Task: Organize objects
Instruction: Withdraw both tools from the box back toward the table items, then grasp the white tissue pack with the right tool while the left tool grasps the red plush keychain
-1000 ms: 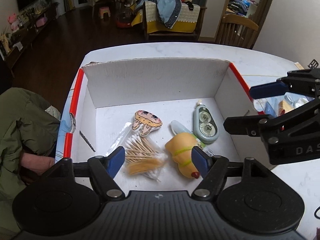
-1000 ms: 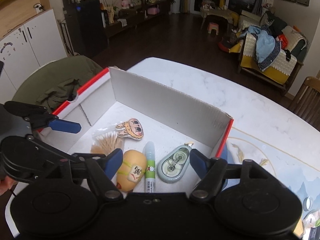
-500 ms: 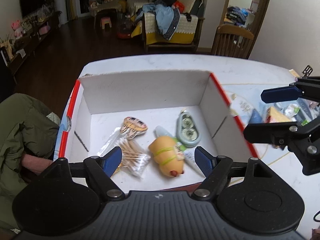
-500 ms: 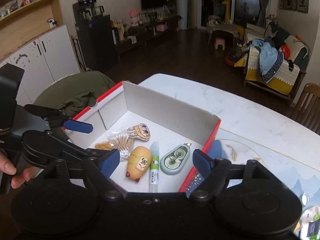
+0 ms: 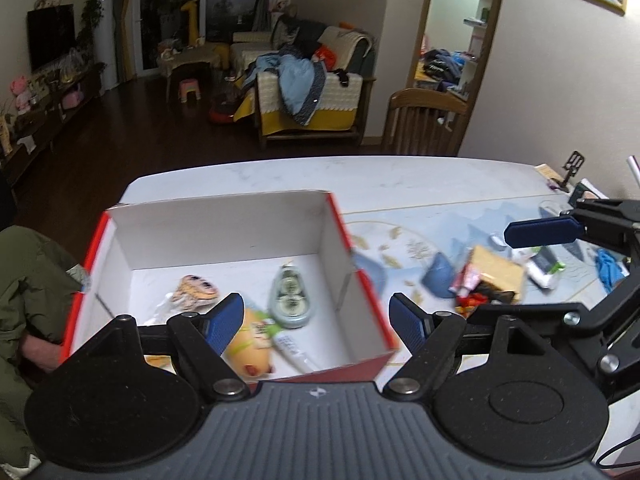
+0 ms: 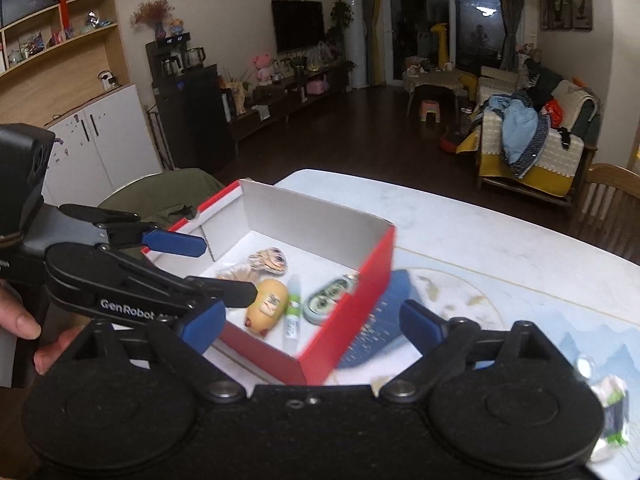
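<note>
A red-and-white cardboard box [image 5: 224,216] [image 6: 352,292] stands on the table. It holds a yellow toy [image 5: 248,348] [image 6: 270,304], a green correction tape [image 5: 290,300] [image 6: 326,300], a glue tube [image 5: 292,346] [image 6: 293,312], a cartoon figure [image 5: 198,290] and a bag of cotton swabs [image 6: 236,272]. My left gripper [image 5: 316,320] hangs open above the box's near wall with nothing between its fingers. My right gripper [image 6: 312,324] is above the box's near corner, its jaws opening and holding nothing. To the right of the box lie a blue pouch [image 5: 440,280] and a pile of small packets [image 5: 492,280].
A green jacket [image 5: 28,280] hangs beside the table at the left. A wooden chair [image 5: 424,120] stands at the table's far side. A person's hand [image 6: 24,320] holds the left gripper. A printed mat [image 5: 420,240] covers the right half of the table [image 5: 360,176].
Both grippers have drawn back and risen away from the box, which now looks smaller and lower in both views. The right gripper's jaws have spread wider.
</note>
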Motion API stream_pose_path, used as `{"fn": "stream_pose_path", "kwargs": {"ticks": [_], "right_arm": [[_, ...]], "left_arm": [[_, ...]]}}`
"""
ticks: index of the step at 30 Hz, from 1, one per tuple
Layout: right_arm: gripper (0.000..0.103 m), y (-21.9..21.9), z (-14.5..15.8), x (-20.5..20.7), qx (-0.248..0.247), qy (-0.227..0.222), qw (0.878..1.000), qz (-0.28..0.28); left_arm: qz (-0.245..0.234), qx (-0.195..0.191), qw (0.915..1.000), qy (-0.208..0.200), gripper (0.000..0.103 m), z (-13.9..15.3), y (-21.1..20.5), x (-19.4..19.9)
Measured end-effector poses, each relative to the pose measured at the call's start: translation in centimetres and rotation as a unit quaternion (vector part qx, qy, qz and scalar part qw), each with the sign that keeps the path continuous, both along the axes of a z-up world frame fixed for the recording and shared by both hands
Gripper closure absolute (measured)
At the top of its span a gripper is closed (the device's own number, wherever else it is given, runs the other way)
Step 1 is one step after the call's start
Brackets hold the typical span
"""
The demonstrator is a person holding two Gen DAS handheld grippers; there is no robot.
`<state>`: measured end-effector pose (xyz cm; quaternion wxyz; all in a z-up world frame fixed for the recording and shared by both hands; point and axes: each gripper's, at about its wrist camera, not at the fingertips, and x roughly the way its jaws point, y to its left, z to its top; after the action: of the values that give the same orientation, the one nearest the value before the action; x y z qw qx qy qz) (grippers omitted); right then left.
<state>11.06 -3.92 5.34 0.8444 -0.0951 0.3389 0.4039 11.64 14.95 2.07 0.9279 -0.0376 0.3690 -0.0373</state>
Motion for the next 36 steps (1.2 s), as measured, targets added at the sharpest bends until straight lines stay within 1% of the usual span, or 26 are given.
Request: {"fn": "stream_pose_path", "kwargs": {"ticks": [7,11,12,14,22,25,27,28,31,36], "right_arm": [[0.005,-5.0,-1.3,-0.3,0.001,0.003,0.999,-0.033],[0.003,-8.3,-2.9,-0.4,-0.013,0.001,0.998,-0.057],[0.003,-9.1,-3.4,-0.3,-0.019,0.003,0.998,-0.065],[0.003,-10.7,-4.3,-0.1,-0.027,0.007,0.996,-0.083],[0.003,-17.8,-7.1,0.6,-0.041,0.018,0.987,-0.152],[0.003,-19.8,-7.9,1.4,-0.047,0.022,0.983,-0.177],[0.003,-21.2,-8.4,1.9,-0.052,0.021,0.98,-0.191],[0.003,-21.7,-8.6,2.2,-0.053,0.021,0.979,-0.197],[0.003,-23.4,-8.8,3.0,-0.057,0.02,0.975,-0.214],[0.004,-25.0,-9.4,4.9,-0.068,0.014,0.969,-0.236]], "left_arm": [[-0.019,-0.018,0.9996,0.003,0.024,-0.8,-4.0,-0.2],[-0.035,-0.022,0.9991,0.008,0.023,-1.6,-6.6,-0.2],[-0.037,-0.022,0.999,0.01,0.021,-1.9,-7.2,-0.2],[-0.041,-0.026,0.9987,0.015,0.013,-2.5,-8.6,0.0],[-0.058,-0.017,0.9973,0.042,0.013,-5.1,-13.5,1.4],[-0.057,-0.011,0.9973,0.045,0.012,-6.0,-14.9,2.1],[-0.055,-0.013,0.9973,0.047,0.004,-6.5,-15.6,2.7],[-0.054,-0.016,0.9973,0.048,0.002,-6.7,-15.9,3.0],[-0.044,-0.014,0.9979,0.046,0.002,-7.5,-16.7,4.1],[-0.033,-0.014,0.998,0.052,0.002,-8.7,-17.8,6.5]]}}
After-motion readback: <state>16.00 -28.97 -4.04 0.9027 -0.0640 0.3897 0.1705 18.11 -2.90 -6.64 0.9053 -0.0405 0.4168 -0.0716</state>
